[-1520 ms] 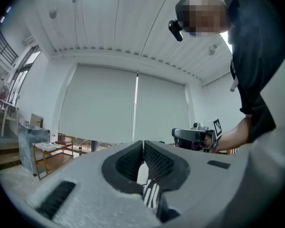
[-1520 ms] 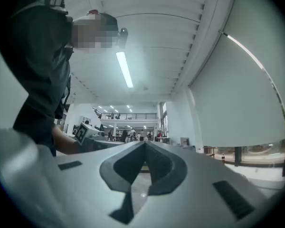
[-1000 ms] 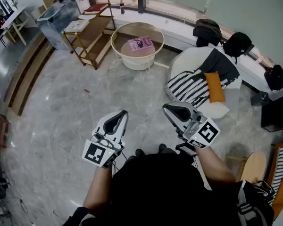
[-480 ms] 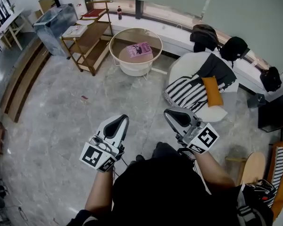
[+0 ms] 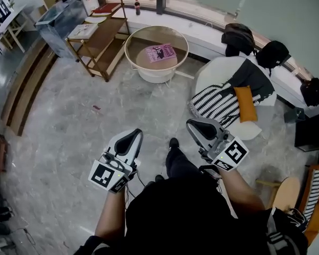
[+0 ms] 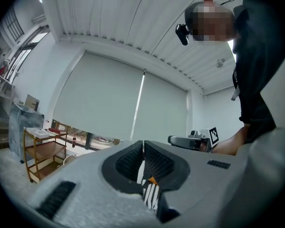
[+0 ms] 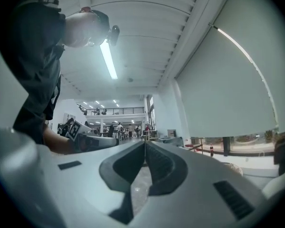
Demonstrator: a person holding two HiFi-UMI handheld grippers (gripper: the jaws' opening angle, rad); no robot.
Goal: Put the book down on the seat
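Over the floor (image 5: 69,121) — left gripper (image 5: 135,134), right gripper (image 5: 192,123) level.

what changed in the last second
The person's shoe has swung forward into view between the left gripper and the right gripper. Both grippers stayed shut and empty, and the pink book stayed on the round table.
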